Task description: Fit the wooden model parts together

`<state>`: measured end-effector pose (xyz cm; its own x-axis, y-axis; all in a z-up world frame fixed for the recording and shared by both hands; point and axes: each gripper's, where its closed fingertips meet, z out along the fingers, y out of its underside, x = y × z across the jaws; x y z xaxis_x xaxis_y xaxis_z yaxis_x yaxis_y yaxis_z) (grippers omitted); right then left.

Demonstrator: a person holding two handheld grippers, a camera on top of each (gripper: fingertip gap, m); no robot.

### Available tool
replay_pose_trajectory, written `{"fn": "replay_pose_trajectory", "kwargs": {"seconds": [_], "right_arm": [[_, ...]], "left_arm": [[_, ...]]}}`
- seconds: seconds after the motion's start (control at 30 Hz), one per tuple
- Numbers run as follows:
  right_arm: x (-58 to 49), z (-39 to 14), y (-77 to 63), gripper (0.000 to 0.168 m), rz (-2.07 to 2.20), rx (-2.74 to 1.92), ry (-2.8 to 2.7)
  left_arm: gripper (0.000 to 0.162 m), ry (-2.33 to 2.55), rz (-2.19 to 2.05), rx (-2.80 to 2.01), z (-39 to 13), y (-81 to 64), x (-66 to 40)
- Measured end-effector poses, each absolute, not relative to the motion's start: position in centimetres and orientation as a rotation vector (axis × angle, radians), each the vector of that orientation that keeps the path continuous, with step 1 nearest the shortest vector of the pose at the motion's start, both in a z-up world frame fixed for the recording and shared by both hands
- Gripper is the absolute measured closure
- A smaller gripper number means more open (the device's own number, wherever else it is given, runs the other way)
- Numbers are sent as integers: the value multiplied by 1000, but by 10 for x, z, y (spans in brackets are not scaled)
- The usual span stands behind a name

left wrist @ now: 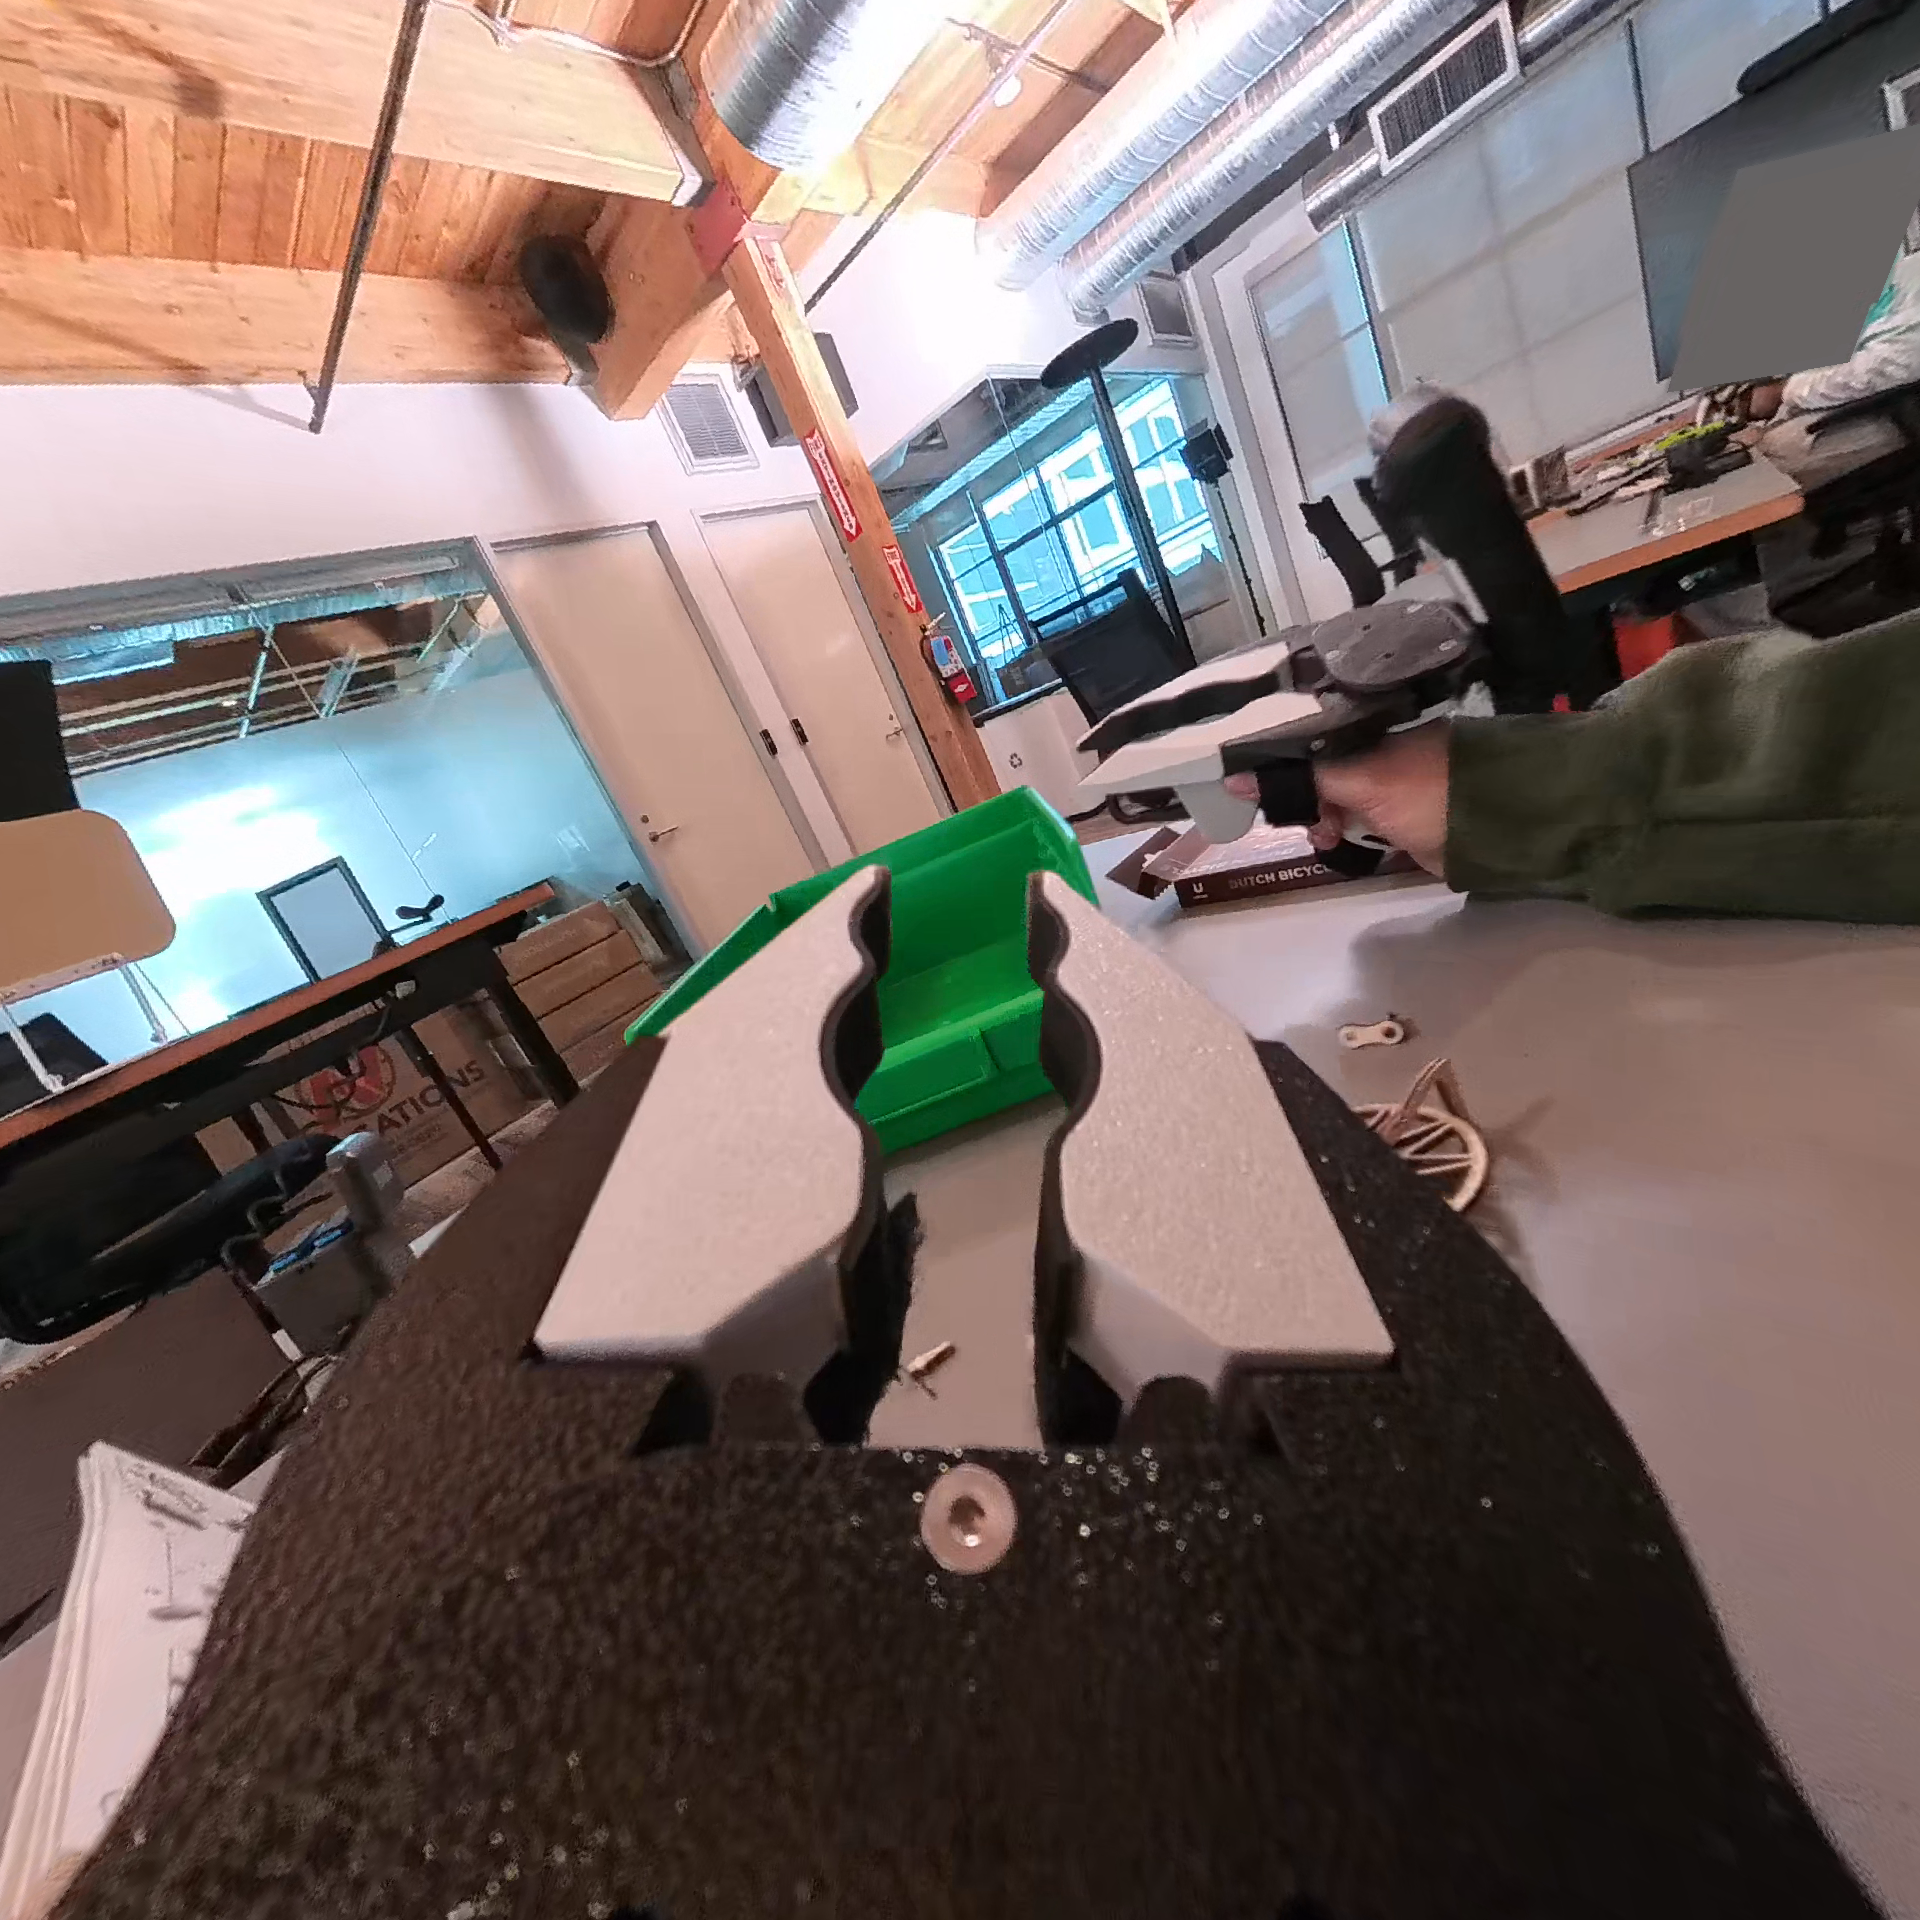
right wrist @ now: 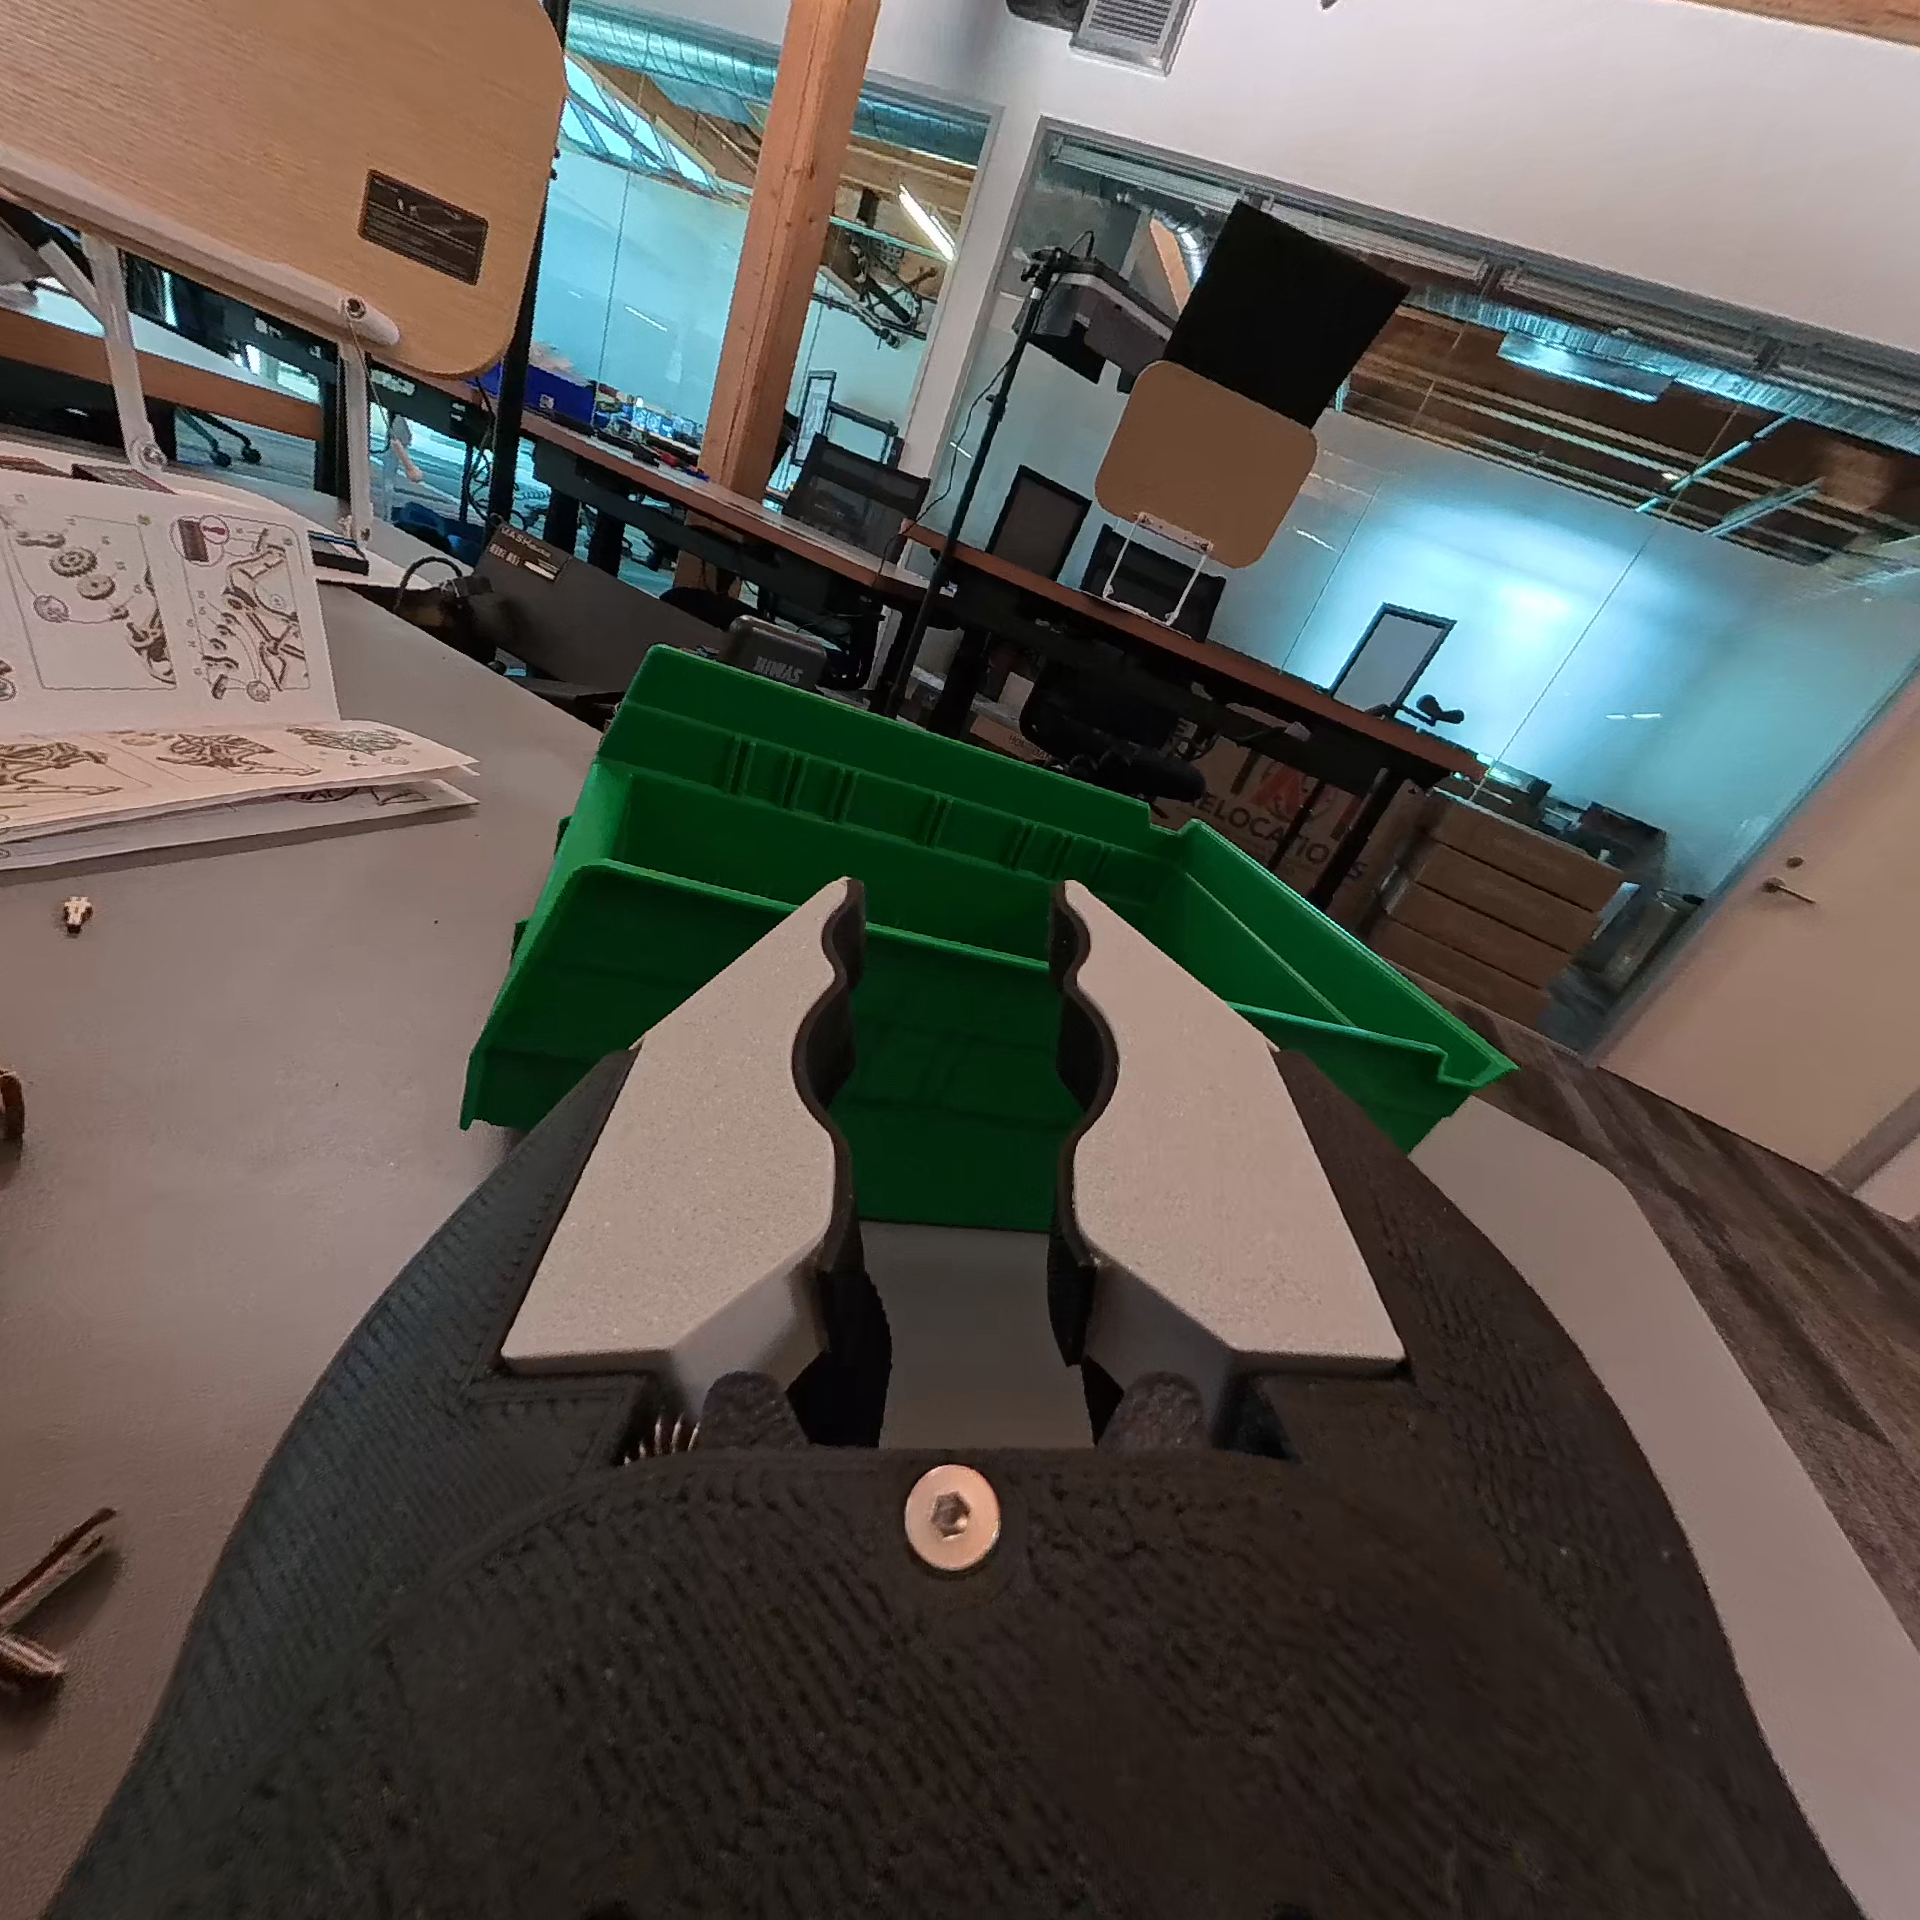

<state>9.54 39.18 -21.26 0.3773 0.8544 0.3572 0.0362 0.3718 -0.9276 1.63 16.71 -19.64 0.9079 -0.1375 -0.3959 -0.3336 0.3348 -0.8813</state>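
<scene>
My left gripper is open and empty, raised over the grey table and pointing at a green bin. A wooden wheel-like model part lies on the table to its right, with a small wooden link beyond it and a small wooden peg under the fingers. My right gripper is open and empty, facing the same green bin. It also shows in the left wrist view, held by a hand in a green sleeve. A small wooden peg lies at left.
An instruction booklet lies on the table at left. A dark box lies behind the right hand. More wooden pieces lie at the right wrist view's left edge. The table edge runs close on the right. A person sits at a far desk. The grippers' ends are close to 25 centimetres from one another. My left tips are roughly 15 centimetres from the small wooden peg.
</scene>
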Motion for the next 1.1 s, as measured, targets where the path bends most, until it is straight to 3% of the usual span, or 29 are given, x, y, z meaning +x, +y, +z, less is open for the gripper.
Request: {"fn": "replay_pose_trajectory", "kwargs": {"seconds": [1.1], "right_arm": [[88,-220,390,135,614,-1031,-1118]], "left_arm": [[142,586,-70,-1238,-209,197,15]]}}
